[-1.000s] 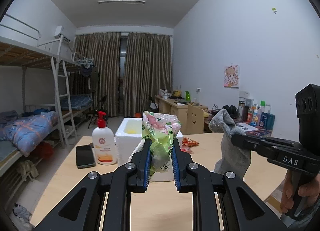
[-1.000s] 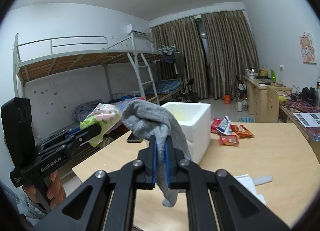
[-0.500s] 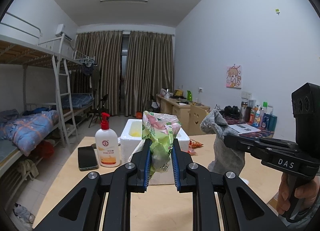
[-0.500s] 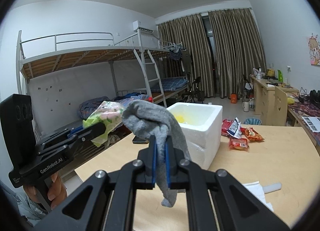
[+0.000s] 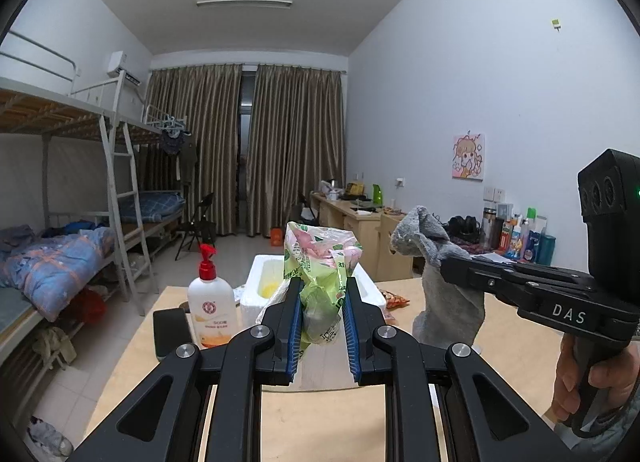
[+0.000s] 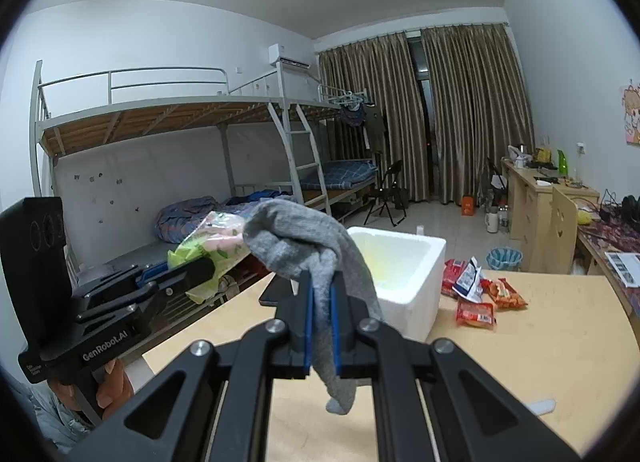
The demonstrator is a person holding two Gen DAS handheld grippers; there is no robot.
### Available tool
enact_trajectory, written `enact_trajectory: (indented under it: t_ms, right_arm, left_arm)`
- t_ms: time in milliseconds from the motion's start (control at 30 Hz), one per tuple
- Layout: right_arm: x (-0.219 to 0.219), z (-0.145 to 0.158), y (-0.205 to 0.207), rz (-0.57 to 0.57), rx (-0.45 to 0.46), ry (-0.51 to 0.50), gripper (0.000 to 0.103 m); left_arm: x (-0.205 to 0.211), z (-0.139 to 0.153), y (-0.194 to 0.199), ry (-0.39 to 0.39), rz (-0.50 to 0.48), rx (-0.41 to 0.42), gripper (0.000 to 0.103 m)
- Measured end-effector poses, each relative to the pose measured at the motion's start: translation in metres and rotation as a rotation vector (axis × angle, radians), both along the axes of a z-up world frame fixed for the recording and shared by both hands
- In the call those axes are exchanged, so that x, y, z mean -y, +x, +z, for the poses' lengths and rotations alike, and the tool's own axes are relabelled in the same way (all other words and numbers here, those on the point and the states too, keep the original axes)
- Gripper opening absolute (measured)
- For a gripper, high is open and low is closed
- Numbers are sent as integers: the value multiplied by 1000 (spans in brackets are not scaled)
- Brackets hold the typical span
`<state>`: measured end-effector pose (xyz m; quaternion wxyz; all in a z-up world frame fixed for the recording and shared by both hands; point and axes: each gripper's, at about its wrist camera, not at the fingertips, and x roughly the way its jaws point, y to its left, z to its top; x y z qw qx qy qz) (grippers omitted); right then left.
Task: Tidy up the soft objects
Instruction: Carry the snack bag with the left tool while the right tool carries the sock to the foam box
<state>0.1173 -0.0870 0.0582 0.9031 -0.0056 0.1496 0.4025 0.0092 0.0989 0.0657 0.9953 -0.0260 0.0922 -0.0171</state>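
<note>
My left gripper (image 5: 320, 316) is shut on a green and pink plastic bag (image 5: 318, 262) and holds it in the air above the wooden table (image 5: 320, 422). My right gripper (image 6: 321, 312) is shut on a grey sock (image 6: 304, 242) that hangs down between its fingers. In the left wrist view the sock (image 5: 440, 282) hangs to the right of the bag. In the right wrist view the bag (image 6: 212, 242) sits left of the sock. An open white foam box (image 6: 412, 282) stands on the table behind both; it also shows in the left wrist view (image 5: 256, 286).
A white pump bottle with a red top (image 5: 210, 302) and a dark phone (image 5: 170, 330) stand left of the box. Red snack packets (image 6: 480, 294) lie right of it. A bunk bed (image 6: 180, 142) lines the left wall, desks (image 6: 540, 202) the right.
Both grippers have risen a little with their loads. The sock has moved slightly toward the bag. Both grips are unchanged.
</note>
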Motion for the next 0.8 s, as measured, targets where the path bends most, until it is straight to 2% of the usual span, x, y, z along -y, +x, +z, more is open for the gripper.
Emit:
enact_trajectory:
  t_ms: [367,800]
  right_arm:
    - [-9,17,8,13,24,2,10]
    - [-22,23,36,18,7,-15,10]
  left_arm:
    - [-6,16,22,9,-11,-2,20]
    - [-13,23,56,3,-21,-25,20]
